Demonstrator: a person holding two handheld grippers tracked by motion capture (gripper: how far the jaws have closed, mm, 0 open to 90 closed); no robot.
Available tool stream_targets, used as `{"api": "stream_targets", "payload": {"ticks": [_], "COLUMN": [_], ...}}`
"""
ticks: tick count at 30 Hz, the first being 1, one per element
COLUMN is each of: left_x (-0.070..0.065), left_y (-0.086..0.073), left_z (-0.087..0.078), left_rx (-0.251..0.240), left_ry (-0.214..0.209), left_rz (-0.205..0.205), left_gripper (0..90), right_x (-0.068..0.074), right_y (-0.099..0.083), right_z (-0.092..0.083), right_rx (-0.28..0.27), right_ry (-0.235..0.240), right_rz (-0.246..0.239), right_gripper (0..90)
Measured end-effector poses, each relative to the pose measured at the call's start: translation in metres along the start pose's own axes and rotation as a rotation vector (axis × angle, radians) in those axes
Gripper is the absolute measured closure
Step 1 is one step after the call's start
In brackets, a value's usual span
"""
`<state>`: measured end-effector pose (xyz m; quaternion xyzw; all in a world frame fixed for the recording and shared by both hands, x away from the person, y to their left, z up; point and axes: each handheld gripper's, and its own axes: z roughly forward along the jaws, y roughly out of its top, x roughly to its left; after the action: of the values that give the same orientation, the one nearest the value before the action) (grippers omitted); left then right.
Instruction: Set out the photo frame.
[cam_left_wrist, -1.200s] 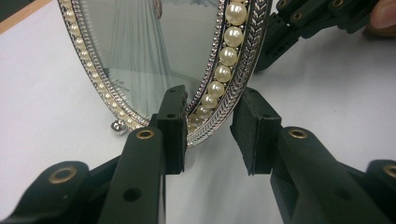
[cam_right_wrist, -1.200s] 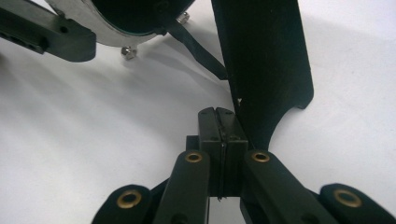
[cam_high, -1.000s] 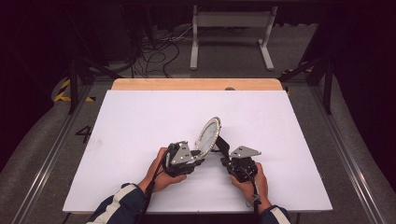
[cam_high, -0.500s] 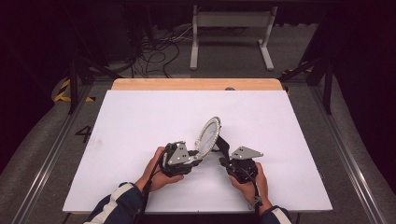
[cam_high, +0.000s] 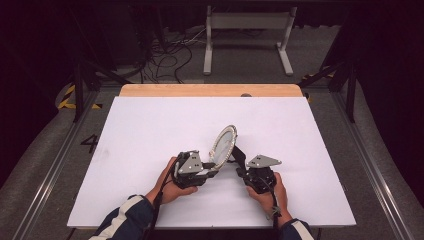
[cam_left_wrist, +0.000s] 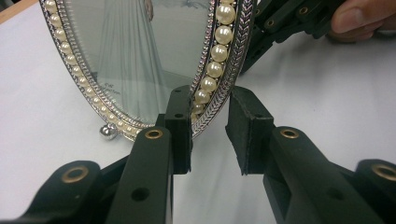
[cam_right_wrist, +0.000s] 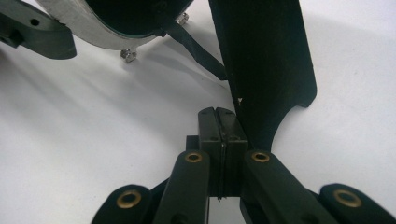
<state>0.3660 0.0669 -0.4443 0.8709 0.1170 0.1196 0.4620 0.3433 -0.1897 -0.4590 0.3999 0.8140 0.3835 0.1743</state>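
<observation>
Left gripper view: frame (cam_left_wrist: 140, 60) rim stands between narrowing left gripper (cam_left_wrist: 210, 130) jaws; right gripper (cam_right_wrist: 222, 140) jaws shut, empty.

High camera overlooks the table (cam_high: 150, 130); gripper cameras closely share the oval frame (cam_left_wrist: 140, 60).

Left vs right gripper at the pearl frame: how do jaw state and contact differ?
The left gripper has a gap between its jaws, straddling the pearl frame's rim; they have just been closing. The right gripper is shut, pads together, beside the black stand behind the frame. Both rest low over the white table.
</observation>
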Motion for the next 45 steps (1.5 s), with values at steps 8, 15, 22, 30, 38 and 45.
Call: {"api": "stream_targets", "payload": {"ticks": [8,15,22,30,38,45], "left_x": [-0.001,-0.004,-0.004,-0.002,-0.002,0.000], "left_y": [0.003,0.005,0.009,0.007,0.007,0.007], "left_z": [0.005,0.009,0.014,0.012,0.016,0.018], "left_rx": [-0.006,-0.011,-0.011,0.008,0.014,0.002], "left_ry": [-0.009,-0.021,-0.023,-0.005,-0.023,-0.044], "left_rz": [0.003,0.001,0.011,0.016,0.025,0.006], "left_gripper": [71.1,70.1,71.1,68.0,73.7,74.7], "right_x": [-0.007,-0.014,-0.020,-0.022,-0.022,-0.023], "right_y": [0.000,0.000,0.000,0.000,0.000,0.000], "right_z": [0.000,0.000,0.000,0.001,-0.001,-0.003], "right_rx": [-0.001,0.001,-0.010,-0.008,-0.012,-0.015], "right_ry": [-0.007,-0.022,-0.032,-0.040,-0.038,-0.035], "right_rz": [-0.010,-0.003,0.015,0.020,0.031,0.037], "right_gripper": [90.0,90.0,90.0,90.0,90.0,90.0]}}
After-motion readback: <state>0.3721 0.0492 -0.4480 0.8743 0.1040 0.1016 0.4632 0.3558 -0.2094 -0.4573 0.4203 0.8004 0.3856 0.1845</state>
